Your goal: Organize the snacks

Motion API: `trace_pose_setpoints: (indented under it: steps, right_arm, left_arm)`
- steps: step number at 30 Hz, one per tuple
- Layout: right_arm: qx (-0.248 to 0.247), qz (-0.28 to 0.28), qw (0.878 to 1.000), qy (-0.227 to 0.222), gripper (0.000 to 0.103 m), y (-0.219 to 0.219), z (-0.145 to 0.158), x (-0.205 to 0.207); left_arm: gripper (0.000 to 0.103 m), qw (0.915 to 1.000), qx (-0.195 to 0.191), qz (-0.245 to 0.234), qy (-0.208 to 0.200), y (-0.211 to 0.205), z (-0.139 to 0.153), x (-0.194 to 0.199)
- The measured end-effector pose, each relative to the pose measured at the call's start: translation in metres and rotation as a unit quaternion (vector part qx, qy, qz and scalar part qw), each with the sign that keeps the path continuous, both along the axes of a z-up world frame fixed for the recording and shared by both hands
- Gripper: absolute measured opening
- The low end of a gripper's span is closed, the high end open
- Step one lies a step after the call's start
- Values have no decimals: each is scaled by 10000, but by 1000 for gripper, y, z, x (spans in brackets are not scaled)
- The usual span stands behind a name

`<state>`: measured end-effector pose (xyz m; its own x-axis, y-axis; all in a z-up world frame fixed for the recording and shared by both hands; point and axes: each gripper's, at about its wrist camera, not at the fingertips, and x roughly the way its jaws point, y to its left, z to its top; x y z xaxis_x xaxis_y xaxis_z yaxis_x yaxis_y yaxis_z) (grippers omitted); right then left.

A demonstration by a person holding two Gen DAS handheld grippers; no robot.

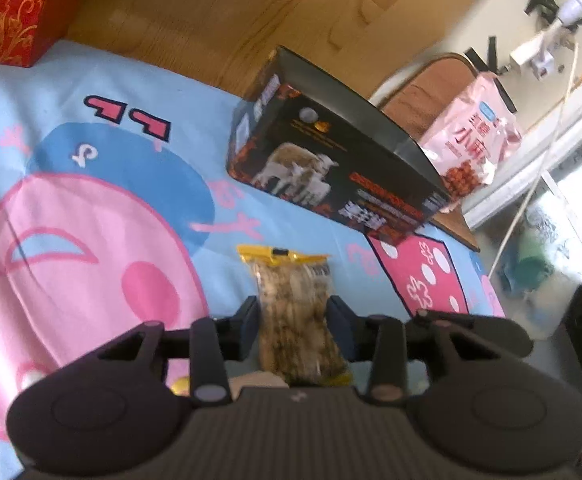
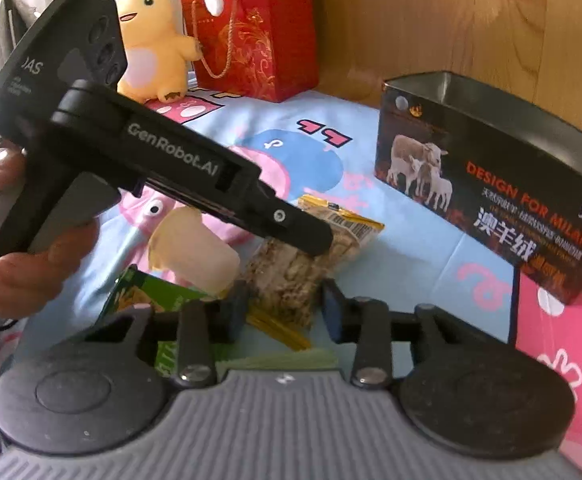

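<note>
My left gripper (image 1: 293, 314) is shut on a clear snack pack with yellow ends (image 1: 297, 312) and holds it above the cartoon bedsheet. The same pack (image 2: 291, 276) shows in the right wrist view, clamped by the left gripper's black fingers (image 2: 307, 236). My right gripper (image 2: 285, 308) is open, its pads on either side of the pack's near end, not pressing it. The open black box with sheep pictures (image 1: 331, 168) stands beyond the pack, also at the right of the right wrist view (image 2: 491, 184). A green snack packet (image 2: 147, 300) lies at lower left.
A pale plastic cup (image 2: 195, 252) lies beside the green packet. A red gift bag (image 2: 251, 36) and a yellow plush toy (image 2: 151, 44) stand at the back by the wooden headboard. A pink snack bag (image 1: 471, 140) sits behind the black box.
</note>
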<state>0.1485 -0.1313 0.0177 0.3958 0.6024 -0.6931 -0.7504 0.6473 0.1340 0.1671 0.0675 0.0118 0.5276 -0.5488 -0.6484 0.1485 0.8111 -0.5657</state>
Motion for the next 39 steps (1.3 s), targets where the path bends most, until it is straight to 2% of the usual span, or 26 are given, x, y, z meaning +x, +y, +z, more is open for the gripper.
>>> trace_pose_setpoints:
  steps: [2, 5, 11, 13, 21, 23, 27, 29, 34, 36, 38, 39]
  right_arm:
    - [99, -45, 9999, 9, 36, -6, 0, 1]
    - [279, -164, 9994, -101, 34, -13, 4, -5]
    - [518, -619, 9911, -1058, 33, -22, 34, -4]
    - [707, -866, 9865, -1198, 34, -26, 45, 11]
    - [1531, -1453, 9762, -490, 33, -45, 56, 77]
    - [1541, -1520, 9750, -496, 33, -42, 55, 84]
    - [1130, -1802, 9742, -753, 36, -32, 49, 101]
    - [931, -2026, 9695, -1017, 36, -33, 48, 101]
    - [1301, -2131, 9638, -933, 36, -63, 51, 81]
    - [1457, -2054, 9643, -820, 37, -79, 51, 60]
    - [1707, -1835, 9661, -625, 47, -95, 46, 38]
    - [1819, -1689, 9670, -574, 48, -104, 44, 22]
  left_arm:
    - [29, 10000, -62, -66, -26, -4, 3, -1]
    - [29, 9996, -156, -128, -206, -9, 20, 2]
    - [31, 9952, -86, -293, -929, -29, 73, 34]
    - [35, 9948, -109, -297, -971, -36, 85, 53]
    - [37, 9946, -186, -85, -1021, -42, 88, 98]
    - [44, 9951, -206, 7, -967, -42, 84, 110]
    - [47, 9965, 56, 249, -794, -38, 72, 126]
    - [51, 9959, -74, 348, -835, -26, 68, 119]
    - [53, 9956, -296, 416, -788, 2, 55, 82]
    - [53, 9959, -378, 187, -797, 5, 51, 56]
    - [53, 9956, -403, -176, -825, 1, 45, 28]
    - [53, 9952, -420, -348, -815, -2, 41, 14]
